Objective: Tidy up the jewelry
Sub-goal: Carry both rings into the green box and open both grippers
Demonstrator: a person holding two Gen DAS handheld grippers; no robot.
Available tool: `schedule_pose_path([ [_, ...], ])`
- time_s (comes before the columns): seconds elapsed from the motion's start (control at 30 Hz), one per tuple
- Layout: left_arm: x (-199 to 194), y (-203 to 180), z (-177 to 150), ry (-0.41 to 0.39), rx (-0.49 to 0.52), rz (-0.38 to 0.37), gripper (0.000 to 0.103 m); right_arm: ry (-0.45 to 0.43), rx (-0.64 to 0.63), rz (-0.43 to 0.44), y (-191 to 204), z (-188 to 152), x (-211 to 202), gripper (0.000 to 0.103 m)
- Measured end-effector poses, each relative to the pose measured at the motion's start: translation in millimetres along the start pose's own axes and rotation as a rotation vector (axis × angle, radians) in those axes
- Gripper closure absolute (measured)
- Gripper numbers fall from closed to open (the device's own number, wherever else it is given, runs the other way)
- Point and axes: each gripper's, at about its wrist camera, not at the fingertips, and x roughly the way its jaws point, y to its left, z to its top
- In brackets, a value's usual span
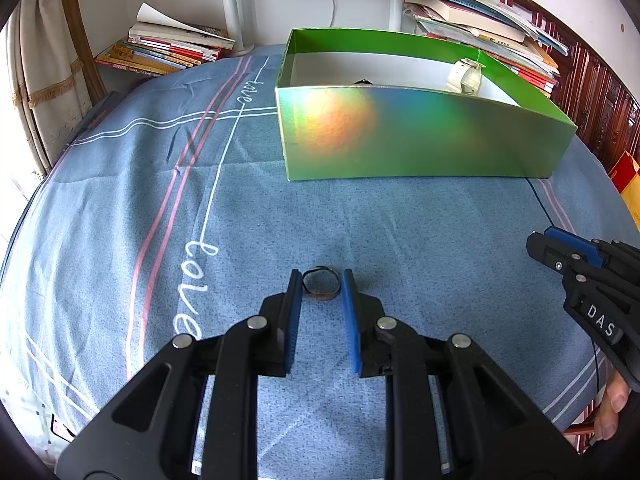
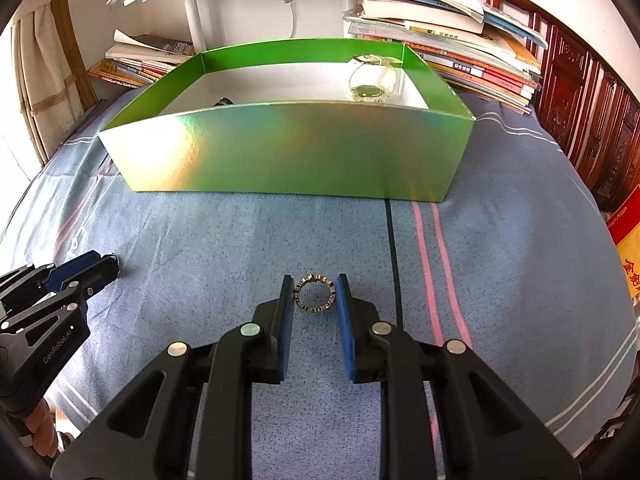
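A thin dark ring (image 1: 322, 295) sits between the blue pads of my left gripper (image 1: 321, 280), which touch it on both sides, just over the blue bedsheet. In the right wrist view, a studded gold-and-dark ring (image 2: 316, 309) is pinched the same way by my right gripper (image 2: 315, 284). Each gripper also shows at the edge of the other's view: the right gripper (image 1: 546, 240) and the left gripper (image 2: 106, 264). Beyond them stands an open shiny green box (image 1: 420, 136) (image 2: 288, 148). It holds a pale watch (image 1: 464, 76) (image 2: 372, 80) and a small dark item (image 1: 362, 81) (image 2: 224, 101), mostly hidden by the wall.
The bedsheet (image 1: 280, 220) is blue with pink and white stripes and the word "love". Stacks of books (image 1: 168, 48) (image 2: 460, 48) lie behind the box on both sides. White table legs (image 1: 232, 4) stand at the back and a carved wooden panel (image 2: 580, 112) at the right.
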Motion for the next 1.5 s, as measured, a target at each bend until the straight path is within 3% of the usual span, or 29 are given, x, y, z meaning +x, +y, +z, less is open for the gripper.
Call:
schedule_pose_path([
  [0.33,-1,4,1,-0.003,-0.005,-0.004,0.083,0.003,-0.001,0.002,2,0,0,0.082],
  [0.47,-13,5,10,-0.033,-0.007,-0.002,0.083,-0.040,-0.004,0.010,1,10,-13,0.082],
  [0.67,-43,9,50,-0.142,-0.007,-0.026,0.083,-0.171,0.000,0.039,-6,48,-49,0.082],
  [0.8,-50,2,97,-0.201,0.015,-0.044,0.083,-0.247,-0.011,-0.016,-15,86,-54,0.082],
  [0.87,-41,-6,125,-0.193,0.023,-0.081,0.083,-0.230,0.001,-0.019,-23,104,-42,0.082],
  [0.97,-13,-22,151,-0.168,0.039,-0.072,0.083,-0.165,0.022,-0.046,-35,121,-6,0.082],
  [1.13,35,-33,163,-0.076,0.030,-0.112,0.083,-0.094,0.036,-0.044,-42,118,29,0.082],
  [1.27,50,-34,164,-0.065,0.028,-0.112,0.083,-0.083,0.027,-0.038,-41,118,41,0.082],
  [1.33,52,-33,165,-0.068,0.012,-0.107,0.078,-0.085,0.032,-0.028,-40,118,43,0.072],
  [1.4,50,-31,166,-0.080,0.005,-0.100,0.059,-0.111,0.044,-0.020,-43,117,36,0.059],
  [1.5,38,-31,164,-0.113,0.009,-0.085,0.050,-0.166,0.049,-0.033,-44,116,18,0.046],
])
